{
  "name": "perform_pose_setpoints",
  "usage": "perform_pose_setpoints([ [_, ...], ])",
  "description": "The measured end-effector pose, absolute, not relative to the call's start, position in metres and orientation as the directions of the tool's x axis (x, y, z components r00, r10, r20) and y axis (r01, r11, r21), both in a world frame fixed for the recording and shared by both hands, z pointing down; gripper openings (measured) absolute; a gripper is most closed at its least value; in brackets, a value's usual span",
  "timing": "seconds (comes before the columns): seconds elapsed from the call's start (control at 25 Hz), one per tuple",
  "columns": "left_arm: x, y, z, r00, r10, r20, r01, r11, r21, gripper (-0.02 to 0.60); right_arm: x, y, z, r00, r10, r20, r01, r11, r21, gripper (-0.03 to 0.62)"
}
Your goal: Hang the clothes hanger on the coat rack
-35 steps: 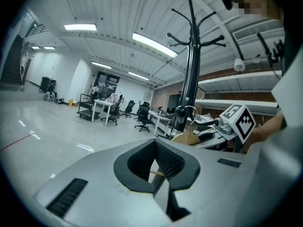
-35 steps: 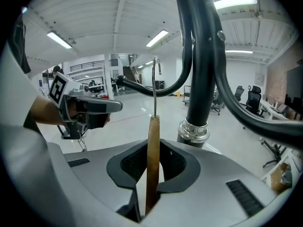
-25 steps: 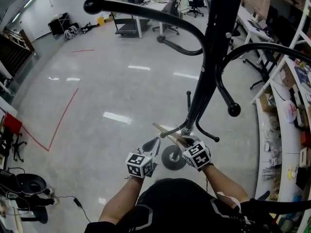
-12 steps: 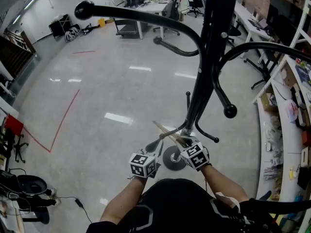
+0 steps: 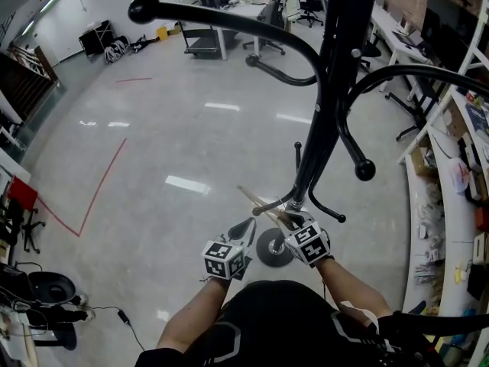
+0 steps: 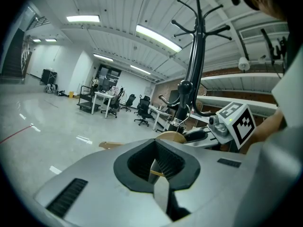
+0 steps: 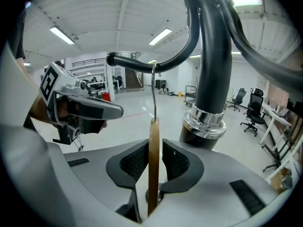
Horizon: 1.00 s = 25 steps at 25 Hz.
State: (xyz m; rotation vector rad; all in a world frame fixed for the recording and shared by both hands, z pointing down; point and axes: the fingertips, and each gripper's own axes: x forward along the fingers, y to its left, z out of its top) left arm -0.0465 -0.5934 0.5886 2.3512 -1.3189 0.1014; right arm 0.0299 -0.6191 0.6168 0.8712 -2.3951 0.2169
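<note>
Hanger (image 7: 154,136) sits gripped in right tool (image 7: 153,162), hook (image 7: 153,93) touching coat rack (image 7: 210,79).

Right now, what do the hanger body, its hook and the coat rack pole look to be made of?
The hanger looks like wood: tan, with a smooth varnished sheen. Its hook is thin grey wire, apparently bare metal. The coat rack pole is probably metal tube in glossy black paint, judging by its highlights. The collar on it looks chrome, mirror-bright.
</note>
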Motion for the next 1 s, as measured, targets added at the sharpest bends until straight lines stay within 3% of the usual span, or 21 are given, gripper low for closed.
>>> perform_pose_setpoints([
  [0.48, -0.046, -0.583, 0.582, 0.545, -0.799, 0.257, -0.826, -0.458, 0.328, 0.000, 0.047, -0.602, 0.589, -0.615, -0.583, 0.530, -0.669, 0.742, 0.040, 0.060],
  [1.0, -0.047, -0.564, 0.501, 0.557, -0.820, 0.131, -0.820, -0.518, 0.244, 0.000, 0.086, -0.577, 0.487, -0.652, -0.690, 0.315, -0.731, 0.682, -0.016, 0.057],
])
